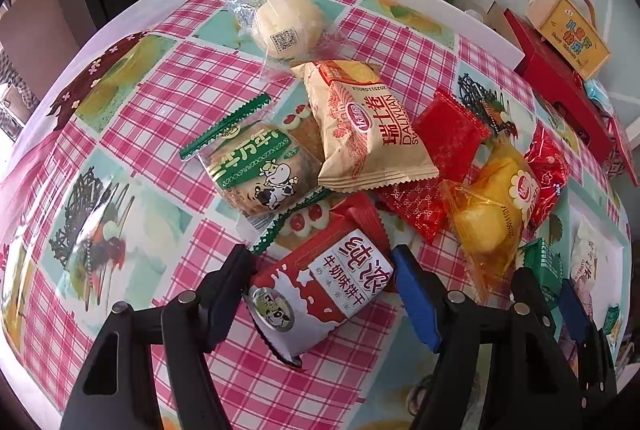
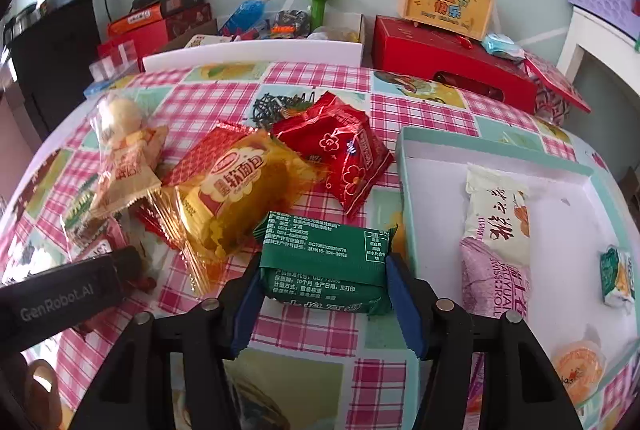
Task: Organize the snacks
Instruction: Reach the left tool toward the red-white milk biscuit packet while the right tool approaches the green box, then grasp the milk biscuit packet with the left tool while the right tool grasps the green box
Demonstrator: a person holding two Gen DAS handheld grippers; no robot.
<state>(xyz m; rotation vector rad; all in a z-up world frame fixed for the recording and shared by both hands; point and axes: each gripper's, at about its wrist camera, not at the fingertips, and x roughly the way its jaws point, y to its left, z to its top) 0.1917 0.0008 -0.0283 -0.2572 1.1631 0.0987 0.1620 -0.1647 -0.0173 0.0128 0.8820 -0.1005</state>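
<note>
At the bottom centre of the left wrist view, the red-and-white milk biscuit packet (image 1: 320,294) is straddled by the left gripper (image 1: 322,284), whose blue pads are seen against the packet's two ends on the checked tablecloth (image 1: 160,90). At the bottom centre of the right wrist view, the green packet (image 2: 326,262) is clamped between the pads of the right gripper (image 2: 324,294), just left of the white tray (image 2: 560,198) in which a cream-and-purple packet (image 2: 496,242) is laid.
</note>
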